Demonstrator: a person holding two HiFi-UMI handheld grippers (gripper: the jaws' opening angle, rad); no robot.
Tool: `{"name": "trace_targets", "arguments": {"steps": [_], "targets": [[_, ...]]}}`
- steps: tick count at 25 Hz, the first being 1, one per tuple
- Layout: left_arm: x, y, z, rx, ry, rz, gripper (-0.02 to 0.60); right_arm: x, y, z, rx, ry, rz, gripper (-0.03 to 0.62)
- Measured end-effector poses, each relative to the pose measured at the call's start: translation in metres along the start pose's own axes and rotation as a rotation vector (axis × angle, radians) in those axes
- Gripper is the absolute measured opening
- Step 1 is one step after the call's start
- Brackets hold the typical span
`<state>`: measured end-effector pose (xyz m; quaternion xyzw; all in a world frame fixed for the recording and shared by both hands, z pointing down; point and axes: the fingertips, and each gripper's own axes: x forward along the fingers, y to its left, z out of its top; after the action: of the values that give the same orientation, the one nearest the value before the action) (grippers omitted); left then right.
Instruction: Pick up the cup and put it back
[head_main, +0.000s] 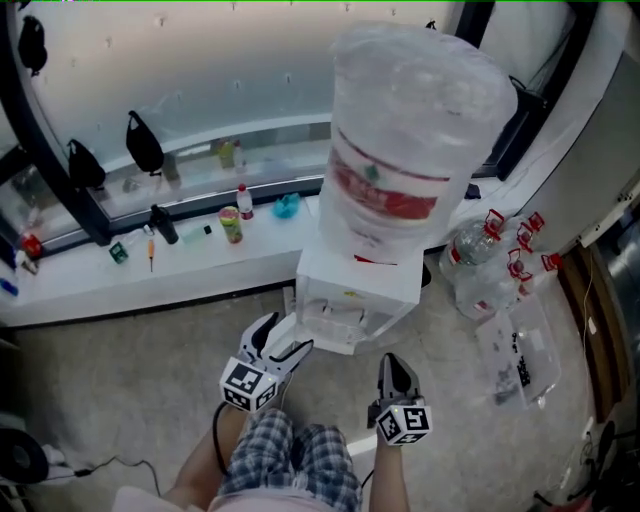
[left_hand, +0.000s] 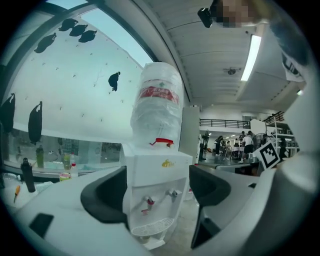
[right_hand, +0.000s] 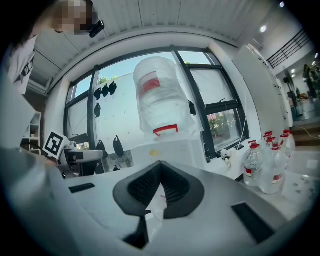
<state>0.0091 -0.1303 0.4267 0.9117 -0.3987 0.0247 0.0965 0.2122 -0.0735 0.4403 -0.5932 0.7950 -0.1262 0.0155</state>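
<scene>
No cup shows in any view. A white water dispenser (head_main: 352, 300) with a large wrapped bottle (head_main: 410, 130) on top stands just ahead of me. My left gripper (head_main: 283, 338) is open and empty, its jaws spread wide and pointed at the dispenser's front (left_hand: 157, 170), where the two taps (left_hand: 149, 201) and the drip tray (left_hand: 150, 227) show between them. My right gripper (head_main: 393, 362) is held lower and to the right. Its pads (right_hand: 150, 182) meet at the tips with nothing between them. The dispenser (right_hand: 170, 147) rises behind them.
A window ledge (head_main: 200, 265) behind the dispenser carries small bottles (head_main: 232, 225) and tools. Several big water bottles (head_main: 490, 265) and a clear plastic box (head_main: 520, 360) sit on the floor at right. My legs in plaid shorts (head_main: 290, 460) are below.
</scene>
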Motion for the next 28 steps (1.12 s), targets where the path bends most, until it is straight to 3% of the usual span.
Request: {"name": "trace_targets", "arguments": {"steps": [16,28], "targets": [[0.076,0.018,-0.280,0.028,0.066,-0.105,0.377,0.058,-0.088,-0.265,-0.001,0.050,0.023,0.017],[0.141,0.048,-0.494,0.082,0.081,-0.177,0.377,0.117,-0.140,-0.463,-0.038,0.057,0.125,0.017]]}}
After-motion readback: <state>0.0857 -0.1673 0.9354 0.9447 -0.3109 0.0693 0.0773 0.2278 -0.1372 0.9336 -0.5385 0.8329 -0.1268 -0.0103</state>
